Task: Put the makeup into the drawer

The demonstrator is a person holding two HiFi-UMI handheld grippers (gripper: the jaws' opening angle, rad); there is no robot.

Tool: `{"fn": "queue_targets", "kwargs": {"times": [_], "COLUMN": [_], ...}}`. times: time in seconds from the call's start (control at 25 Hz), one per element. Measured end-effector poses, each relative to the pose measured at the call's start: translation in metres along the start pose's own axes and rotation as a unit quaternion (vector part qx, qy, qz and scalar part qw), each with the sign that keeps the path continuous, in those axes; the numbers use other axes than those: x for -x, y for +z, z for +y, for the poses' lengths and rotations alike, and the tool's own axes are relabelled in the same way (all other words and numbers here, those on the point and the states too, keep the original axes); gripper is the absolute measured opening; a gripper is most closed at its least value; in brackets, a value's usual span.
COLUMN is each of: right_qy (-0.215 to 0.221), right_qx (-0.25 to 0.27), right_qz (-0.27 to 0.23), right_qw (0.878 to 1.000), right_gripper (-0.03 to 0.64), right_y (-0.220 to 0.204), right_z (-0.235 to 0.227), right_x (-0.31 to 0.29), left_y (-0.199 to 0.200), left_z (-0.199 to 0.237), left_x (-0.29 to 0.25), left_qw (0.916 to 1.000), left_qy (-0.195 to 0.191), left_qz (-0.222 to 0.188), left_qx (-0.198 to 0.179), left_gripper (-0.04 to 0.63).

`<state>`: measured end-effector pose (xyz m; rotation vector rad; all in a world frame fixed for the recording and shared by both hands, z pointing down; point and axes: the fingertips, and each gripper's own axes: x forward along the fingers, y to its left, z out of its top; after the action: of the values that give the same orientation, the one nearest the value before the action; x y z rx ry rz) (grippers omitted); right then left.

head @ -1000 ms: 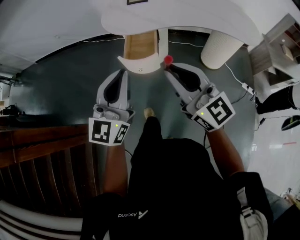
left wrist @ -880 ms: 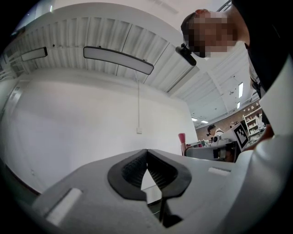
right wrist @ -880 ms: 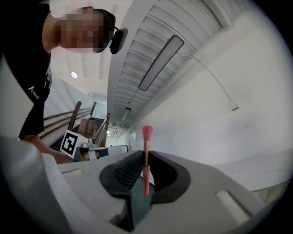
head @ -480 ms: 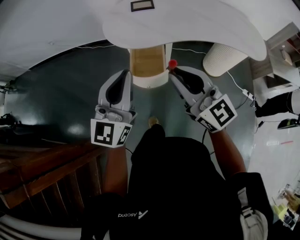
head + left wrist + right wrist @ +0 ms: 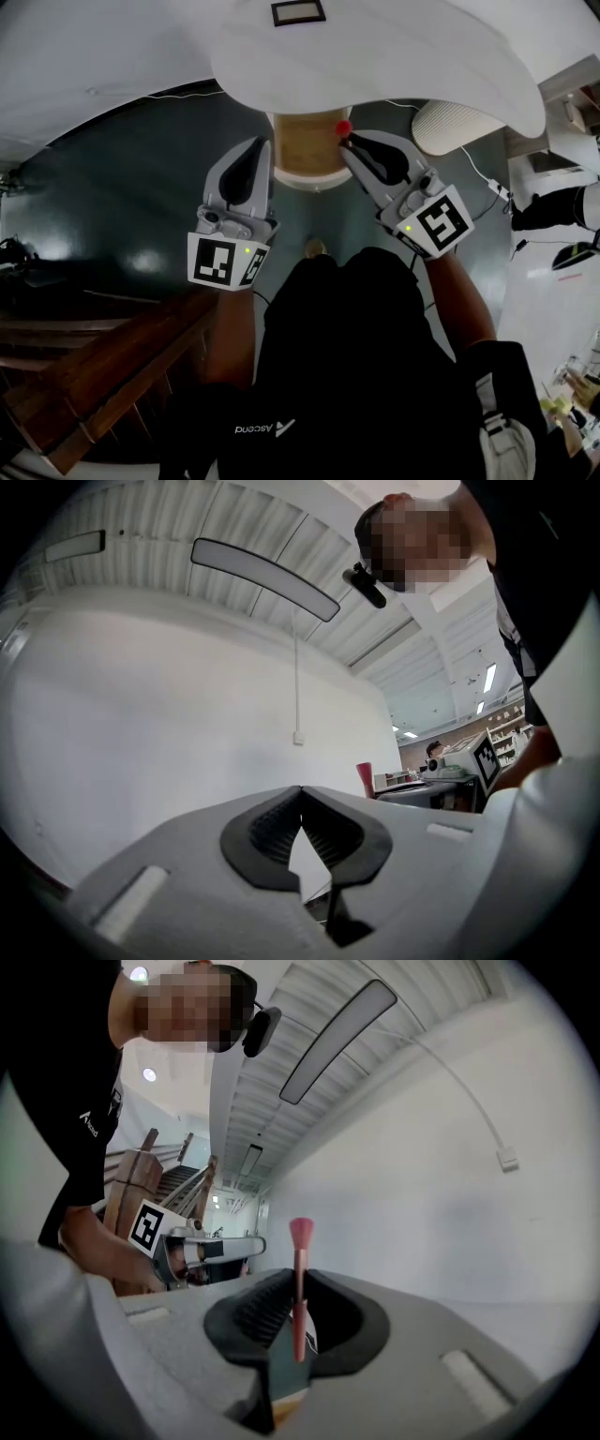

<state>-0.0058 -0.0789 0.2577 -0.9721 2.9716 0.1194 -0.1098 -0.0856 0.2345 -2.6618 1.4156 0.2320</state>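
makeup brush [image 5: 299, 1279] stands upright, clenched between the jaws of the right gripper [image 5: 348, 141], its pink head at the right edge of the open drawer [image 5: 302, 155], top centre of the head view. left gripper [image 5: 265, 142] hangs at the drawer's left edge, jaws pressed together on nothing. both forearms reach forward, side by side. white table [image 5: 394, 56] overhangs the drawer's back. dark floor [image 5: 131, 197] lies open at left; a ribbed white cylinder [image 5: 455, 127] stands at upper right.
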Motion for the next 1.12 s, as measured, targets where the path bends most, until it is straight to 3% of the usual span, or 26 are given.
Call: {"fn": "queue_targets", "kwargs": {"times": [0.24, 0.6, 1.12], "right_qy": [0.032, 0.097, 0.190], "right_qx": [0.046, 0.089, 0.141], "right_qz": [0.061, 0.174, 0.327], "right_qw": [0.997, 0.976, 0.915], "right_gripper": [0.051, 0.051, 0.051], "right_y": [-0.035, -0.117, -0.240], "right_z": [-0.004, -0.030, -0.050], "right_x": [-0.040, -0.082, -0.108], "left_y": [-0.022, -0.058, -0.105], "left_z": [0.027, 0.057, 0.079], "left_x": [-0.011, -0.036, -0.056], "left_qw": [0.9999, 0.9985, 0.9928], "left_qy": [0.006, 0.049, 0.113], "left_qz": [0.004, 0.018, 0.037], "left_qx": [0.009, 0.016, 0.018], "left_gripper": [0.011, 0.011, 0.011]}}
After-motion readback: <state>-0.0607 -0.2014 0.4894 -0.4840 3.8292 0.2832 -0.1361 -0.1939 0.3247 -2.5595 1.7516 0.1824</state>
